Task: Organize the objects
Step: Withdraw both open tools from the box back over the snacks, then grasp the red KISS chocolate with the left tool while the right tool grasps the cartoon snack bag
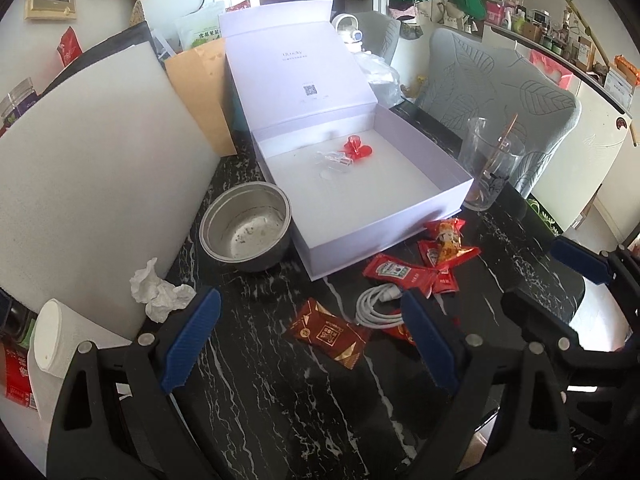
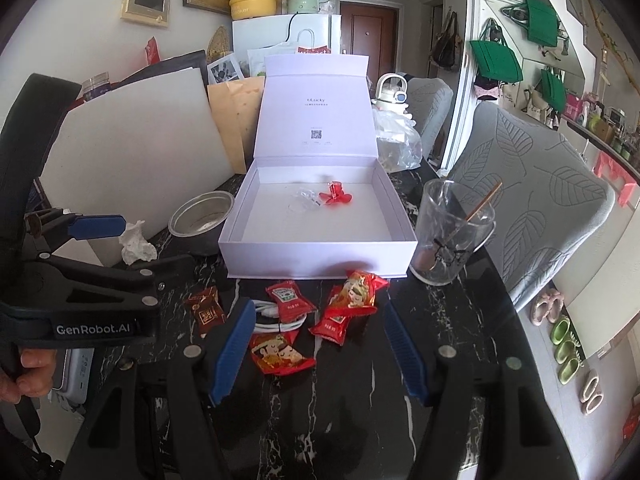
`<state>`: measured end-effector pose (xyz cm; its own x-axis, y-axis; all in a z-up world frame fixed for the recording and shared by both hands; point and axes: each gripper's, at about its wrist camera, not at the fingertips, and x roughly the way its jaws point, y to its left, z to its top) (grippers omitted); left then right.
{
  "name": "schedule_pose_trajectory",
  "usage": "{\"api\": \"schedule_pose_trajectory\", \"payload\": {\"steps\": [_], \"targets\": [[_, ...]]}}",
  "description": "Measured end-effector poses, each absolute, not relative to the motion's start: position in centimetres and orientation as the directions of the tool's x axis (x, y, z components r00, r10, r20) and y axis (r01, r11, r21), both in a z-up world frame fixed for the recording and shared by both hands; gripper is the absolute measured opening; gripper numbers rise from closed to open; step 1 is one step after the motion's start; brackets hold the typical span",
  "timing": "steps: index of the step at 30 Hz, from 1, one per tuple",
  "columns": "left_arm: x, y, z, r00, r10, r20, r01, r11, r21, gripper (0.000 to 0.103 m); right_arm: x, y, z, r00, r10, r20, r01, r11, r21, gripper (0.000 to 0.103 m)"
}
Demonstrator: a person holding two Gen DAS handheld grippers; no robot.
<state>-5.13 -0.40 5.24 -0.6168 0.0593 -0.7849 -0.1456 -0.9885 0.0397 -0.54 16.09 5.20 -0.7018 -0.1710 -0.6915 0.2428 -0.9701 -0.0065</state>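
An open white gift box (image 1: 400,224) (image 2: 320,256) stands on the black marble table (image 1: 280,400) (image 2: 320,420), lid up. Inside lie a red plastic flower piece (image 1: 358,150) (image 2: 335,196) and a clear plastic piece (image 1: 334,160) (image 2: 304,198). In front of the box lie red ketchup sachets (image 1: 400,274) (image 2: 289,300), red snack packets (image 1: 446,242) (image 2: 356,292) (image 2: 280,354), a dark red sachet (image 1: 328,332) (image 2: 206,310) and a coiled white cable (image 1: 378,306) (image 2: 276,318). My left gripper (image 1: 312,344) is open and empty, near the dark red sachet. My right gripper (image 2: 320,348) is open and empty above the packets.
A steel bowl (image 1: 246,228) (image 2: 202,216) sits left of the box, with crumpled tissue (image 1: 160,292) (image 2: 136,244) and a white foam board (image 1: 92,168) (image 2: 140,140). A glass cup with a stick (image 1: 490,164) (image 2: 452,232) stands right. A grey chair (image 1: 500,92) (image 2: 532,192) borders the table.
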Motion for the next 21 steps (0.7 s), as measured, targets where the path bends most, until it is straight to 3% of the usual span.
{"api": "schedule_pose_trajectory", "payload": {"steps": [21], "targets": [[-6.6, -1.6, -1.4, -0.496, 0.102, -0.862, -0.182, -0.983, -0.012, 0.092, -0.9, 15.4, -1.2, -0.62, -0.273, -0.736, 0.351, -0.935, 0.051, 0.067]]}}
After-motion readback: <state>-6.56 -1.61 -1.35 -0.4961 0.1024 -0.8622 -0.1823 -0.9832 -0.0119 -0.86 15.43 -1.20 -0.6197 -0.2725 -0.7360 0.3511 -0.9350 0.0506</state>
